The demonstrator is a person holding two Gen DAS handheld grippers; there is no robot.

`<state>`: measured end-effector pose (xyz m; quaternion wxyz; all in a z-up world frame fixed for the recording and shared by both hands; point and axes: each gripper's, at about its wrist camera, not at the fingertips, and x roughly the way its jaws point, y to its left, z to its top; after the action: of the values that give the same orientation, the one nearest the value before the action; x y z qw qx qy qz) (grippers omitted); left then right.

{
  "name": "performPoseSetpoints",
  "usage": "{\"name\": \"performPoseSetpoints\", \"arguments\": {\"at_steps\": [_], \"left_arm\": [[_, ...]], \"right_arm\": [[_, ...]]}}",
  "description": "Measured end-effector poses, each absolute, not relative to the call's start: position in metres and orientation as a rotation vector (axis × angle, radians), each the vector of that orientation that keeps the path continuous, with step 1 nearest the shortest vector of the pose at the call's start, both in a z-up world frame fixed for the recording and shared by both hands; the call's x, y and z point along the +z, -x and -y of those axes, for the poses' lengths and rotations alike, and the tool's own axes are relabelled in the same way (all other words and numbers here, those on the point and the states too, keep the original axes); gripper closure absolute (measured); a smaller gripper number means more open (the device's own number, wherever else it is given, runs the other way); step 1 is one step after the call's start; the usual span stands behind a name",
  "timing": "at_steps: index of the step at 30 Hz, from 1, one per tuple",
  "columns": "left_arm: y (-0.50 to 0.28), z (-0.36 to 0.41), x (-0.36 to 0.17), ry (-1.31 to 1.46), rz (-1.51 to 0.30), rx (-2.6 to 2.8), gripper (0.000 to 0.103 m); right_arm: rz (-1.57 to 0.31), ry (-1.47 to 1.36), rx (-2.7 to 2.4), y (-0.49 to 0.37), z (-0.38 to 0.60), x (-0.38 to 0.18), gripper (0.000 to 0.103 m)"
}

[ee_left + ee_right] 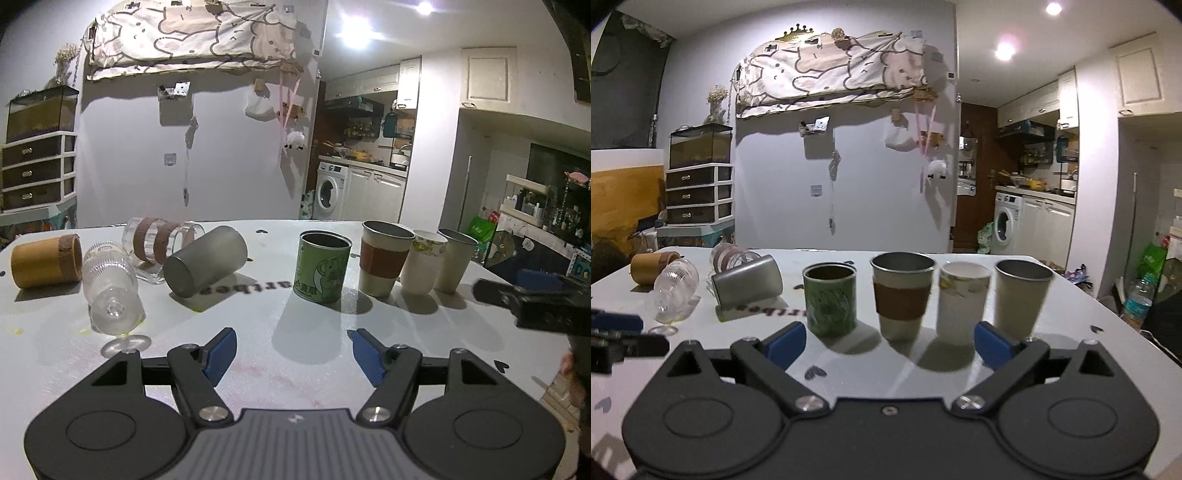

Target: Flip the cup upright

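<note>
Several cups lie on their sides at the left of the white table (258,354): a frosted grey cup (207,266), a clear ribbed glass (110,288), a clear mug with brown bands (159,243) and a brown cup (46,262). Upright at the right stand a green can-like cup (323,266), a sleeved cup (384,264), a white paper cup (423,262) and a metal cup (452,260). My left gripper (291,350) is open and empty, short of the cups. My right gripper (890,345) is open and empty before the upright row (903,295). The frosted grey cup (748,282) also shows there.
The right gripper's body (535,299) shows at the right edge of the left wrist view. The left gripper (617,332) shows at the left edge of the right wrist view. A wall, drawers (698,195) and a kitchen lie beyond the table's far edge.
</note>
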<state>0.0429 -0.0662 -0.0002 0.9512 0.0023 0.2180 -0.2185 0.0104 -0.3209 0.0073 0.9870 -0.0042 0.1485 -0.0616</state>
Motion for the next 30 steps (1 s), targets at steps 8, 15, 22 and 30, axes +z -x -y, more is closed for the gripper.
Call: {"name": "performPoseSetpoints", "arguments": {"at_steps": [8, 15, 22, 30], "left_arm": [[-0.032, 0.069, 0.001, -0.027, -0.413, -0.403, 0.006], [-0.029, 0.071, -0.003, -0.025, -0.415, -0.367, 0.0], [-0.029, 0.071, -0.005, -0.029, -0.417, -0.353, 0.0], [-0.027, 0.072, -0.005, -0.03, -0.413, -0.349, 0.0]], "right_arm": [[-0.307, -0.004, -0.148, 0.009, 0.319, -0.001, 0.0], [-0.316, -0.022, -0.146, 0.018, 0.318, -0.009, 0.0], [-0.32, -0.019, -0.154, 0.021, 0.318, -0.012, 0.0], [-0.321, -0.012, -0.153, 0.021, 0.318, -0.012, 0.0]]}}
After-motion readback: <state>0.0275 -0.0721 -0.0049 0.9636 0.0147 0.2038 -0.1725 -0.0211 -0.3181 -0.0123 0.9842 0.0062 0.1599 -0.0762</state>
